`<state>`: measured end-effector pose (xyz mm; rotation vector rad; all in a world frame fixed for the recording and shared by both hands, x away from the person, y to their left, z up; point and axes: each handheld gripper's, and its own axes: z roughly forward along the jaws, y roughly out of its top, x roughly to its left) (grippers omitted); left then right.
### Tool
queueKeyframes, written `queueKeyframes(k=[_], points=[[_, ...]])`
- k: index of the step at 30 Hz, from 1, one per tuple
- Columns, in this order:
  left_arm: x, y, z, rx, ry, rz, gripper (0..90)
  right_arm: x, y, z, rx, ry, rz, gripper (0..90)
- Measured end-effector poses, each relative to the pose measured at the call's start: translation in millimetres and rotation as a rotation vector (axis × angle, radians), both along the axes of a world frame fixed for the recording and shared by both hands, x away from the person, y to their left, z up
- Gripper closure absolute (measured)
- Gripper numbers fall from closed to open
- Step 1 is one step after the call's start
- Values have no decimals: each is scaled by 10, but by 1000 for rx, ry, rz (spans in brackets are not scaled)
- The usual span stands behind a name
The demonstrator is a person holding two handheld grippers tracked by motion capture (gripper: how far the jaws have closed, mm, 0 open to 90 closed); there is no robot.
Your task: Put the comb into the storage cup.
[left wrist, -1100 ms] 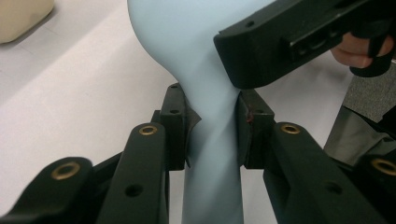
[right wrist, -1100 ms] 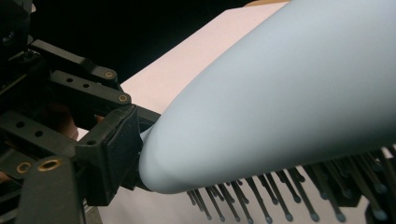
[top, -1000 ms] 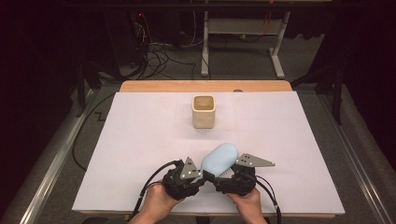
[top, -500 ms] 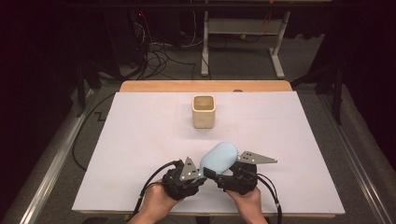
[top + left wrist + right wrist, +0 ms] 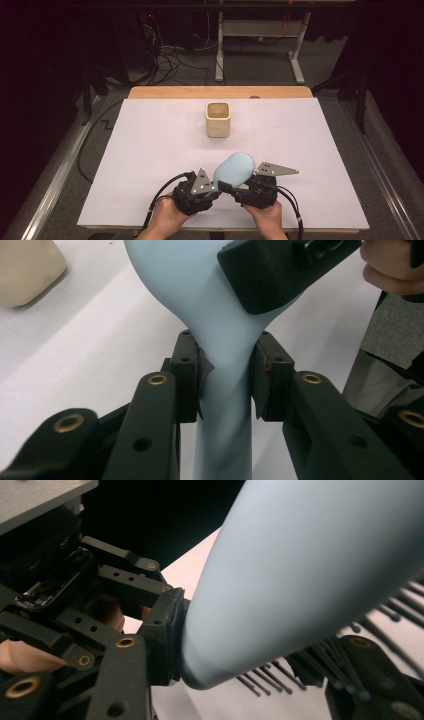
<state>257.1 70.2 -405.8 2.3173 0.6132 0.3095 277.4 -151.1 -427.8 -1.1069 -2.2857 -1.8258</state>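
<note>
Left tongs (image 5: 227,380) clench the hairbrush (image 5: 234,169) handle; right tongs (image 5: 260,665), closing, grip its head, bristles half-hidden.

The white sheet-covered table (image 5: 150,165) glows evenly under overhead light in the high view, while the frame's edges and top sink into darkness. The pale blue plastic hairbrush (image 5: 310,570) looks soft and blurred in the right gripper view; soft shadow under it in the left gripper view
</note>
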Motion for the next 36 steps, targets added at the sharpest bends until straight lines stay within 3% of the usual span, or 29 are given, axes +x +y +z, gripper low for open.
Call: queueKeyframes(k=[7, 16, 29, 36], points=[[-2, 2, -1, -10, 0, -3, 683, -3, 3, 38, -12, -9, 20, 527], [17, 13, -2, -25, 33, -16, 667, -24, 14, 68, -24, -26, 40, 550], [30, 36, 8, -52, 37, -19, 470, 4, -73, 121, -16, -25, 37, 556], [29, 100, 11, -96, -12, -7, 399, 39, -136, 145, -31, -9, 37, 555]])
